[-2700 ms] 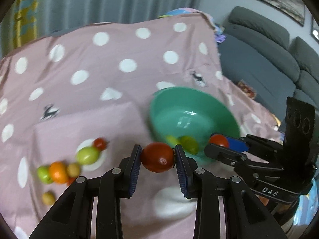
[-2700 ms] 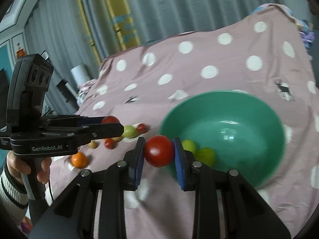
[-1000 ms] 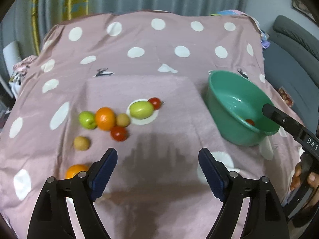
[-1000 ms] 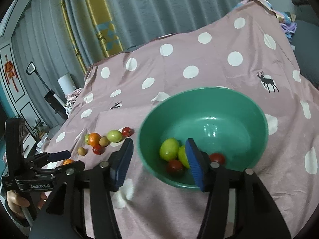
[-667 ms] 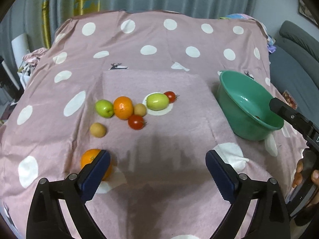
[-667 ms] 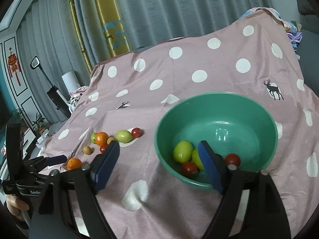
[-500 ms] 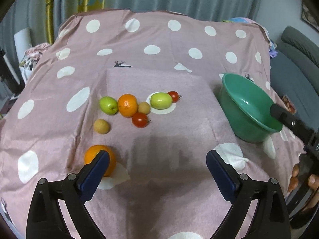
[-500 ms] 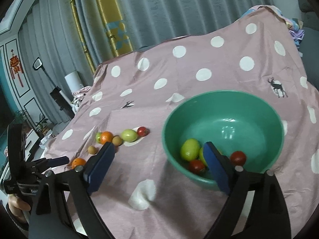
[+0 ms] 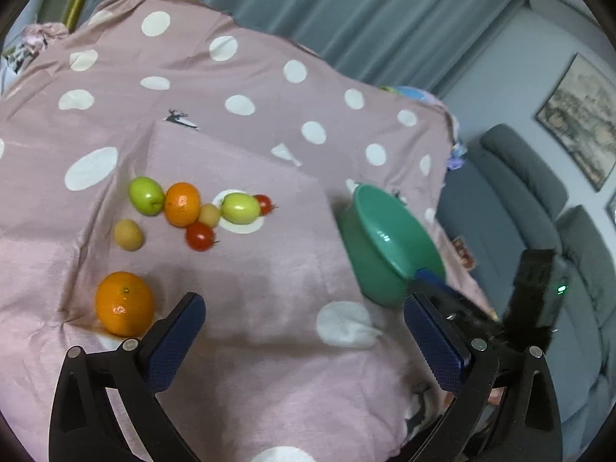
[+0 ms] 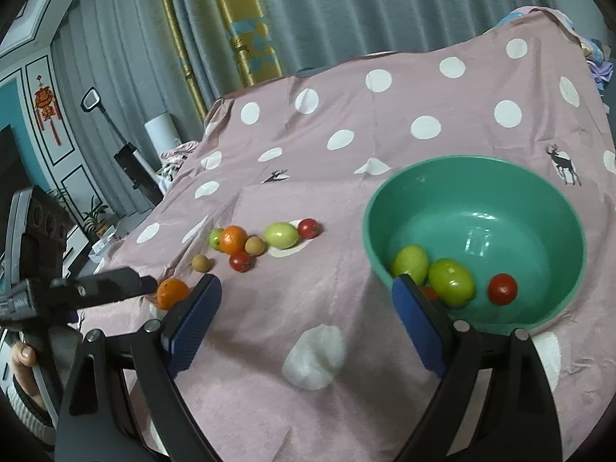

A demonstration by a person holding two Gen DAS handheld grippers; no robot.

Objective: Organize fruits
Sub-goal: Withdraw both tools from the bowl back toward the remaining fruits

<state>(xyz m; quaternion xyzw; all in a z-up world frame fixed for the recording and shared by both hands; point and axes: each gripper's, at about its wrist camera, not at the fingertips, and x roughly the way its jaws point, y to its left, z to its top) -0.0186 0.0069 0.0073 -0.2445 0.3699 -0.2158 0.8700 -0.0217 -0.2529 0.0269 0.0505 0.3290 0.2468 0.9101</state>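
Note:
A green bowl (image 10: 539,188) sits at the right of the pink dotted cloth; it holds two green fruits (image 10: 450,282) and red tomatoes (image 10: 502,288). It also shows in the left wrist view (image 9: 389,242). Loose fruit lies at the left: a big orange (image 9: 124,303), a green apple (image 9: 145,195), a second orange (image 9: 182,203), a yellow-green fruit (image 9: 240,208), tomatoes (image 9: 199,236) and small tan fruits (image 9: 128,234). My left gripper (image 9: 304,340) is open and empty, just right of the big orange. My right gripper (image 10: 306,317) is open and empty, beside the bowl.
A grey sofa (image 9: 539,208) stands past the cloth's right edge. Curtains (image 10: 308,11) hang behind. The left gripper's body (image 10: 57,288) shows at the left of the right wrist view, by the big orange (image 10: 172,292).
Both grippers let their tomatoes go into the bowl and opened wide. The left gripper swung back over the loose fruit, nearer the big orange. The right gripper drew back from the bowl.

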